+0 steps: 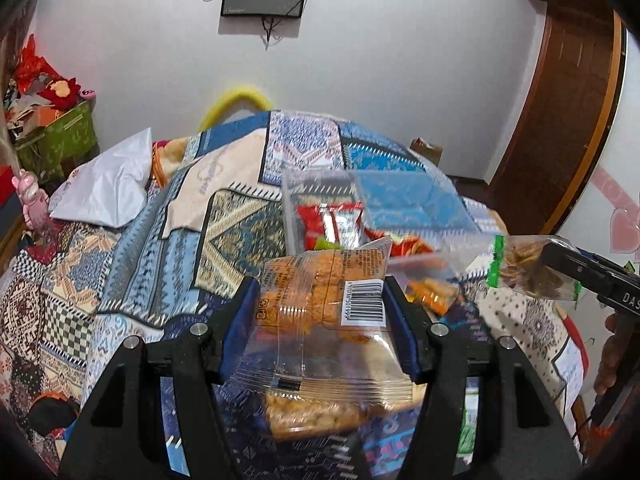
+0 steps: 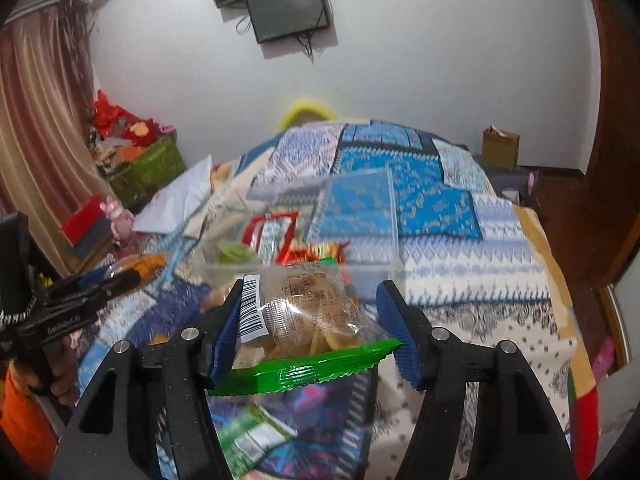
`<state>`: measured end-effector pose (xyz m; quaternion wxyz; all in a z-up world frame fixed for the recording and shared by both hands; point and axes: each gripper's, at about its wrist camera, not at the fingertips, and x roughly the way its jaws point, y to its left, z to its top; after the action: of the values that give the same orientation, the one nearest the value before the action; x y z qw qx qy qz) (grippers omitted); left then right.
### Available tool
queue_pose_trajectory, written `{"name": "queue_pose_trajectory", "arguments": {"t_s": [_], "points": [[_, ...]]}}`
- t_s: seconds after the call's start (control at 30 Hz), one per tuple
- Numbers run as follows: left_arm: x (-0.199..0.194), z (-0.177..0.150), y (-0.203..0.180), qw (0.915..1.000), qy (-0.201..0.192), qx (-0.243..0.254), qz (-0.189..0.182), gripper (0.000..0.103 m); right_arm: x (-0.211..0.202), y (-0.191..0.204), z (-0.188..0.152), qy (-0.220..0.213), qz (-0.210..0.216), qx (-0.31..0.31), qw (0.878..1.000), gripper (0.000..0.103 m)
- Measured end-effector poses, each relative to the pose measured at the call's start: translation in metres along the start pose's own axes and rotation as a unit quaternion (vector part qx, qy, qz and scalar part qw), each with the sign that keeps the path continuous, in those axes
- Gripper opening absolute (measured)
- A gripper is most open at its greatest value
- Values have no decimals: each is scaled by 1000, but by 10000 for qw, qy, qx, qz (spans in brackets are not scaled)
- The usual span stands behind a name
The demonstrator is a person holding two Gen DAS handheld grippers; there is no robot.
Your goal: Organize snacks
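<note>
My left gripper (image 1: 320, 304) is shut on a clear packet of orange biscuits (image 1: 320, 300) with a barcode label, held above the bed. My right gripper (image 2: 310, 312) holds a clear packet of yellow chips with a green end seam (image 2: 308, 320); its jaws stand wide, and the packet touches the left pad. That packet also shows in the left wrist view (image 1: 528, 268). A clear plastic box (image 1: 372, 208) ahead holds red snack packets (image 1: 336, 220) and a green item (image 2: 236, 252). The box also shows in the right wrist view (image 2: 360, 220).
The patterned quilt (image 1: 140, 240) covers the bed. A green-and-white snack packet (image 2: 252, 436) lies below my right gripper. A white pillow (image 1: 108, 188) lies at the left. A green basket of clutter (image 1: 60, 140) stands by the wall. A wooden door (image 1: 560, 120) is at the right.
</note>
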<state>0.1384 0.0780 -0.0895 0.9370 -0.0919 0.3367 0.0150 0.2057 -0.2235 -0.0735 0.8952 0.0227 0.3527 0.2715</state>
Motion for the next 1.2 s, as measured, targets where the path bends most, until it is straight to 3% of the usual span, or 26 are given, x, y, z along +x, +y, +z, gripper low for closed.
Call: {"name": "queue_pose_trajectory", "arguments": {"t_s": [0.5,0.83,1.2], "points": [[48,43,-27,9997,-60,86,-210,61,42,0,34,-253,12,104,9996,61],[111,54,-44,9993,236,205,-227,61,82,-16,43,-90,-109,226,9996,61],[152,55,-51,9982,394,393,-222,61,120,-23,46,232,-178,-55,9996,61]]}}
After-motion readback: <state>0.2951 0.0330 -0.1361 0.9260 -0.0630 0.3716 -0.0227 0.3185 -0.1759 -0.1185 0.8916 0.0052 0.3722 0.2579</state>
